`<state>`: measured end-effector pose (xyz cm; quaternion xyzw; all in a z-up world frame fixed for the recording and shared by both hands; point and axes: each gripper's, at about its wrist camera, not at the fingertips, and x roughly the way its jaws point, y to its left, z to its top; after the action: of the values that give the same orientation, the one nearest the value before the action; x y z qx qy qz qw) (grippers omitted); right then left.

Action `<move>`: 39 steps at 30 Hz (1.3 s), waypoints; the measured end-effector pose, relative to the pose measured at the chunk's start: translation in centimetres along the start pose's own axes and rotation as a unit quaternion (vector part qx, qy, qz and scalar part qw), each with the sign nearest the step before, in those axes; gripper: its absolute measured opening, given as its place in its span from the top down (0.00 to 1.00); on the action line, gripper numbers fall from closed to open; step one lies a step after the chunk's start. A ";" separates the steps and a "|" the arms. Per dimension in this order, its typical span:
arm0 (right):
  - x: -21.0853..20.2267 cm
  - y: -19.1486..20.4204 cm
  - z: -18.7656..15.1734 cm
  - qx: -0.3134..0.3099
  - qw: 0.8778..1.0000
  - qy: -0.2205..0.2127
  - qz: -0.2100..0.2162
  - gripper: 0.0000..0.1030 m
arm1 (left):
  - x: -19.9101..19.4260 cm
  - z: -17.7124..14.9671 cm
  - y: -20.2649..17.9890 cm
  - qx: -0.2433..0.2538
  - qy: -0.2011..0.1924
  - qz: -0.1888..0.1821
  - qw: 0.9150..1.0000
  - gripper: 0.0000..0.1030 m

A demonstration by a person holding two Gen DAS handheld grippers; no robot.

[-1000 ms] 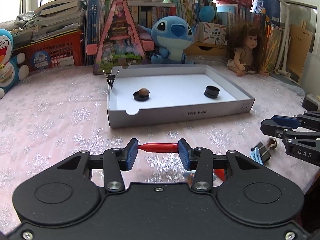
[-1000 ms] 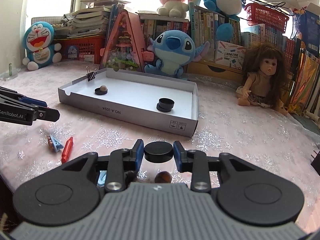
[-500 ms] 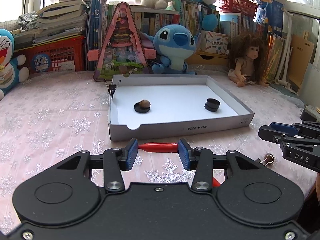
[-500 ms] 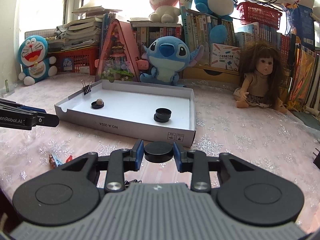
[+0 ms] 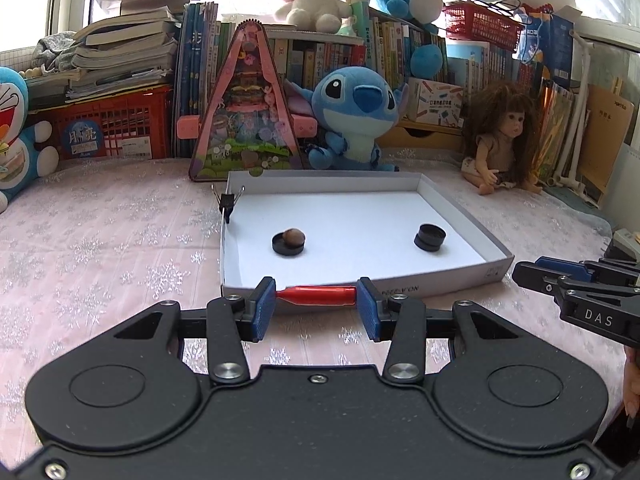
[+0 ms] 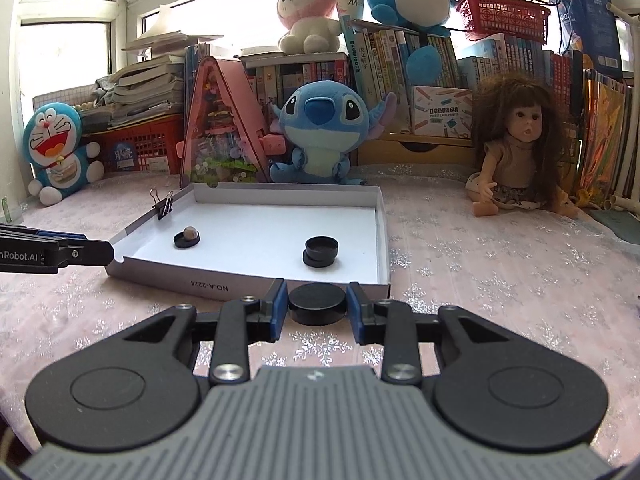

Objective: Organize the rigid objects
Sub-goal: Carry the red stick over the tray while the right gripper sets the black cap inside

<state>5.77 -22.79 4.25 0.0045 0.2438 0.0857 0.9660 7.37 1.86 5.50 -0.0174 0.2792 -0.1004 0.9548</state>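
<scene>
Left wrist view first: the left gripper [image 5: 316, 304] has its blue pads pinching a small red cylinder-shaped piece [image 5: 318, 295] end to end, so it sits crosswise between them, just in front of the near wall of the shallow white cardboard tray [image 5: 460, 210]. Inside the tray there's a flat black disc with a brown round nut-like thing on top [image 5: 289, 240] toward the left, and a short stack of two black discs [image 5: 430, 237] toward the right. A black binder clip [image 5: 228, 202] is clamped on the tray's left wall near the far corner. The right gripper [image 5: 576, 292] pokes in from the right edge, and you can't really tell from here what its jaws are doing. Everything sits on a pink snowflake tablecloth [image 5: 100, 248].

Right wrist view: the right gripper [image 6: 317, 305] is clamped on a black round puck [image 6: 317, 303], pads pressing on either side, hovering close to the tray's [image 6: 380, 240] near right corner. Same disc with the nut [image 6: 187, 237], same two-disc stack [image 6: 321, 252], clip [image 6: 162, 206] on the left wall. The left gripper's tip [image 6: 60, 254] shows at the left edge, right by the tray's near left corner. A blue plush toy [image 6: 320, 132] and a long-haired doll [image 6: 516, 148] sit behind the tray
</scene>
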 end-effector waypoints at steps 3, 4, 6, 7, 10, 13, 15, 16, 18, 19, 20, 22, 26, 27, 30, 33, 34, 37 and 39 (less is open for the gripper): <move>0.5 -0.3 0.6 0.014 1.000 -0.003 0.002 0.63 | 0.5 0.8 0.3 -0.007 -0.004 0.001 1.000 0.60; 0.8 -0.4 0.9 0.020 1.000 -0.003 0.005 0.63 | 0.7 1.1 0.3 -0.009 -0.006 0.000 1.000 0.60; 1.3 -0.8 1.3 0.032 0.999 -0.003 0.009 0.63 | 1.1 1.8 0.5 -0.013 -0.010 -0.002 1.000 0.60; 1.6 -1.0 1.6 0.038 0.999 -0.003 0.011 0.63 | 1.3 2.1 0.5 -0.016 -0.011 -0.001 1.000 0.60; 2.4 -1.5 2.3 0.057 0.998 -0.002 0.015 0.63 | 2.1 2.9 0.6 -0.020 -0.012 -0.001 1.000 0.60; 3.4 -2.1 2.9 0.081 0.996 0.003 0.022 0.63 | 3.2 3.5 0.5 -0.018 -0.014 0.005 1.000 0.60; 4.2 -2.6 3.3 0.097 0.995 0.009 0.025 0.63 | 3.9 3.8 0.6 -0.018 -0.010 0.007 1.000 0.60; 4.5 -2.8 3.4 0.104 0.994 0.011 0.025 0.63 | 4.5 4.1 0.5 -0.018 -0.007 0.007 1.000 0.60; 5.2 -3.2 3.7 0.117 0.993 0.015 0.025 0.63 | 5.4 4.4 0.6 -0.018 -0.003 0.010 1.000 0.60; 5.6 -3.4 3.9 0.122 0.992 0.017 0.026 0.63 | 6.0 4.6 0.7 -0.018 0.001 0.010 1.000 0.60; 5.9 -3.6 4.0 0.126 0.991 0.019 0.025 0.63 | 6.6 4.8 0.8 -0.019 0.006 0.010 1.000 0.60; 6.6 -3.8 4.4 0.132 0.991 0.024 0.024 0.63 | 7.9 5.3 1.2 -0.027 0.019 0.010 0.999 0.60; 8.1 -4.1 5.0 0.140 0.989 0.034 0.026 0.63 | 10.2 6.1 2.1 -0.039 0.038 -0.006 0.998 0.60; 8.4 -4.2 5.0 0.141 0.989 0.036 0.025 0.63 | 10.8 6.2 2.2 -0.040 0.041 -0.003 0.998 0.60; 9.1 -4.1 5.0 0.139 0.989 0.040 0.020 0.63 | 11.8 6.0 2.3 -0.037 0.048 0.008 0.998 0.60; 9.7 -3.9 4.8 0.138 0.989 0.045 0.023 0.63 | 12.4 5.5 2.1 -0.026 0.052 0.016 0.998 0.60; 9.9 -3.8 4.8 0.136 0.989 0.047 0.025 0.63 | 12.6 5.4 2.0 -0.022 0.052 0.020 0.998 0.60; 10.6 -3.8 4.9 0.136 0.989 0.058 0.028 0.63 | 13.0 5.2 1.9 -0.020 0.055 0.023 0.998 0.60; 11.1 -3.9 4.9 0.143 0.987 0.065 0.030 0.63 | 13.2 5.3 1.9 -0.019 0.055 0.023 0.998 0.60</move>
<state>18.33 -24.58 3.19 0.1439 0.3159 0.0791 0.9345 21.38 0.94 2.80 -0.0235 0.3338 -0.0744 0.9394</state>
